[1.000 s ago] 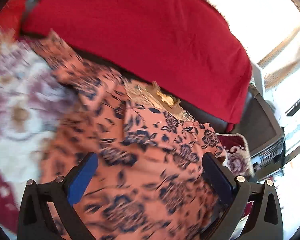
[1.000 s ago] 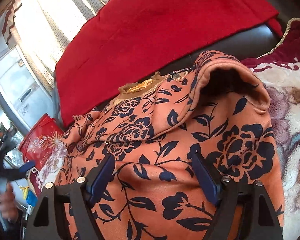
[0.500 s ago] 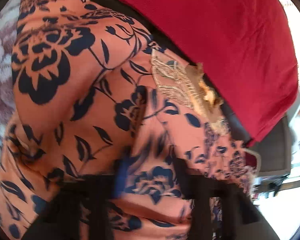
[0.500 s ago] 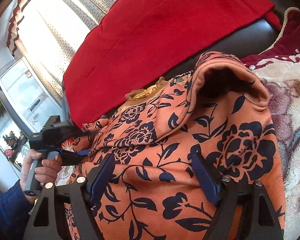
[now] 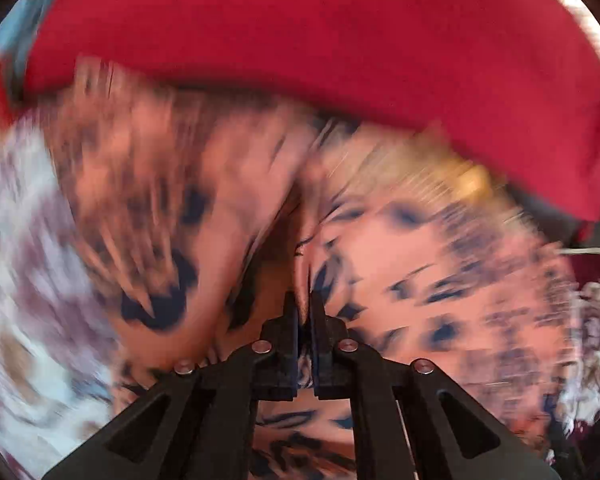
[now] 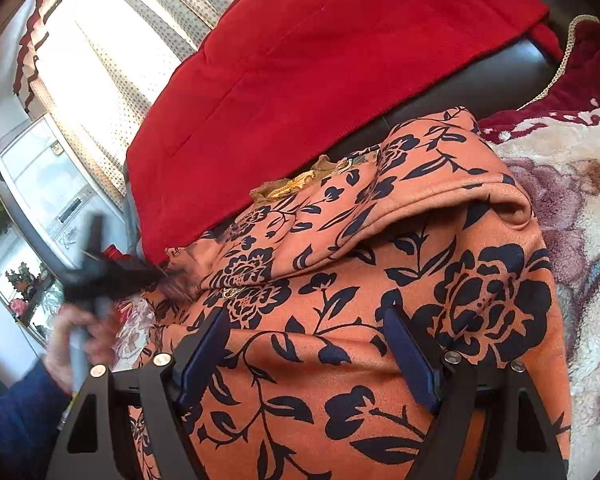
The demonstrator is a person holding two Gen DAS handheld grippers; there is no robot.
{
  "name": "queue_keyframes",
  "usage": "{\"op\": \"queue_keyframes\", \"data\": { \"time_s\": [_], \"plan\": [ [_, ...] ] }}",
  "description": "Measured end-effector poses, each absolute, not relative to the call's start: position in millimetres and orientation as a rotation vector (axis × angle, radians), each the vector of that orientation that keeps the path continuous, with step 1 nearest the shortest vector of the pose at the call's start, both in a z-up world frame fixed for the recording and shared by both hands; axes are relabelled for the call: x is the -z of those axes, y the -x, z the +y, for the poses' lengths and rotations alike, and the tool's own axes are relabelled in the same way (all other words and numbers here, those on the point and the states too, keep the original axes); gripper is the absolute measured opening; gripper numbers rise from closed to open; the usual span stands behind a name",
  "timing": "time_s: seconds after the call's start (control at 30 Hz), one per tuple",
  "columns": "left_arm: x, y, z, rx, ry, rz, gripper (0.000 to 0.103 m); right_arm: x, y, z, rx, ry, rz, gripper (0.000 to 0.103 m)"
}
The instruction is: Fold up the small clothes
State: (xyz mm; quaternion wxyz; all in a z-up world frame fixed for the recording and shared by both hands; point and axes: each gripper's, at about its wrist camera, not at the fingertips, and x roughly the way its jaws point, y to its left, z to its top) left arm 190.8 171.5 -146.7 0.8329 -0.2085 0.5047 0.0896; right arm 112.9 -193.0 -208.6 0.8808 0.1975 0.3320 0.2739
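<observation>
An orange garment with dark blue flowers (image 6: 380, 240) lies bunched on a sofa, its gold embroidered neckline (image 6: 296, 184) toward the back. My left gripper (image 5: 303, 300) is shut on a pinch of this fabric (image 5: 400, 264); that view is heavily blurred. From the right wrist, the left gripper (image 6: 156, 274) shows at the garment's left edge, held by a hand (image 6: 76, 336). My right gripper (image 6: 312, 344) stands open just above the garment's front part, with flat cloth under its blue pads and nothing pinched.
A red cloth (image 6: 320, 60) drapes the dark sofa back behind the garment. A plush floral blanket (image 6: 580, 220) covers the seat to the right. Dotted curtains (image 6: 112, 40) and a white appliance (image 6: 40, 184) stand at the left.
My left gripper dropped onto the garment's left side and closed on its fabric. The raised fold at the garment's right has sagged flatter. The right gripper stayed put and open.
</observation>
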Motion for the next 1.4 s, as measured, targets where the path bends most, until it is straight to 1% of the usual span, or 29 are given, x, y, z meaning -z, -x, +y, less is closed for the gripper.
{"op": "queue_keyframes", "data": {
  "time_s": [0.07, 0.23, 0.27, 0.3, 0.37, 0.4, 0.43, 0.53, 0.63, 0.67, 0.7, 0.73, 0.77, 0.83, 0.9, 0.93, 0.97, 1.0, 1.07, 1.13, 1.2, 1.27, 1.33, 1.37, 1.4],
  "plan": [
    [151.0, -187.0, 172.6, -0.187, 0.445, 1.02, 0.008, 208.2, -113.5, -192.1, -0.568, -0.407, 0.696, 0.082],
    [150.0, -187.0, 163.6, -0.208, 0.411, 1.024, 0.008, 195.1, -120.1, -197.5, -0.597, -0.454, 0.757, 0.082],
    [149.5, -188.1, 162.9, -0.208, 0.409, 1.026, 0.008, 185.4, -120.2, -203.5, -0.631, -0.501, 0.739, 0.082],
    [150.4, -188.3, 163.1, -0.206, 0.408, 1.027, 0.008, 166.9, -120.5, -214.0, -0.655, -0.548, 0.678, 0.082],
    [152.1, -188.4, 161.1, -0.201, 0.397, 1.021, 0.008, 138.7, -132.1, -230.0, -0.637, -0.583, 0.608, 0.082],
    [152.1, -188.1, 159.8, -0.2, 0.388, 1.018, 0.008, 128.9, -148.9, -238.8, -0.648, -0.626, 0.604, 0.089],
    [148.0, -192.0, 151.5, -0.2, 0.386, 1.017, 0.008, 125.5, -165.5, -243.9, -0.664, -0.66, 0.622, 0.092],
    [141.1, -187.6, 154.4, -0.198, 0.401, 1.021, 0.008, 136.8, -227.6, -255.2, -0.644, -0.769, 0.742, 0.092],
    [141.6, -182.5, 160.9, -0.198, 0.401, 1.021, 0.008, 195.0, -275.9, -250.7, -0.658, -0.929, 0.99, 0.091],
    [141.9, -182.4, 160.9, -0.197, 0.395, 1.019, 0.008, 213.0, -282.7, -247.9, -0.626, -0.928, 1.068, 0.085],
    [143.8, -183.6, 162.1, -0.196, 0.391, 1.017, 0.008, 214.7, -282.4, -247.6, -0.591, -0.893, 1.067, 0.074],
    [145.6, -184.8, 163.7, -0.195, 0.393, 1.015, 0.008, 203.0, -280.4, -245.0, -0.599, -0.853, 1.062, 0.074],
    [145.6, -184.5, 164.0, -0.194, 0.397, 1.015, 0.008, 193.1, -279.3, -242.6, -0.626, -0.827, 1.054, 0.077],
    [147.3, -184.1, 165.1, -0.191, 0.401, 1.009, 0.008, 165.0, -276.0, -245.6, -0.632, -0.768, 0.967, 0.079],
    [147.7, -182.3, 164.5, -0.191, 0.396, 1.0, 0.008, 159.5, -283.9, -256.4, -0.597, -0.813, 0.931, 0.09],
    [148.2, -181.0, 163.9, -0.19, 0.392, 0.994, 0.008, 171.1, -294.8, -260.5, -0.583, -0.838, 0.972, 0.09],
    [148.5, -180.2, 163.9, -0.188, 0.393, 0.992, 0.008, 187.7, -303.6, -261.8, -0.549, -0.839, 1.056, 0.09],
    [148.5, -179.7, 164.3, -0.186, 0.397, 0.992, 0.008, 201.9, -309.7, -265.5, -0.506, -0.859, 1.117, 0.081],
    [149.3, -179.5, 167.7, -0.179, 0.417, 0.996, 0.008, 186.8, -305.5, -275.7, -0.512, -0.881, 1.026, 0.081],
    [150.8, -179.1, 170.3, -0.17, 0.424, 0.995, 0.008, 163.6, -299.1, -281.9, -0.499, -0.801, 0.945, 0.082],
    [151.6, -177.7, 170.7, -0.165, 0.412, 0.986, 0.008, 158.8, -299.6, -289.5, -0.412, -0.724, 0.946, 0.083],
    [152.5, -175.9, 170.9, -0.166, 0.407, 0.978, 0.008, 167.6, -307.0, -290.2, -0.38, -0.683, 0.994, 0.083],
    [153.4, -174.6, 171.6, -0.165, 0.408, 0.975, 0.008, 180.0, -318.3, -284.8, -0.376, -0.663, 1.06, 0.081],
    [153.8, -174.0, 171.7, -0.164, 0.41, 0.974, 0.008, 179.8, -321.9, -276.9, -0.369, -0.604, 1.067, 0.076],
    [154.1, -173.4, 171.8, -0.162, 0.41, 0.974, 0.008, 177.3, -325.6, -268.8, -0.361, -0.544, 1.072, 0.048]
  ]
}}
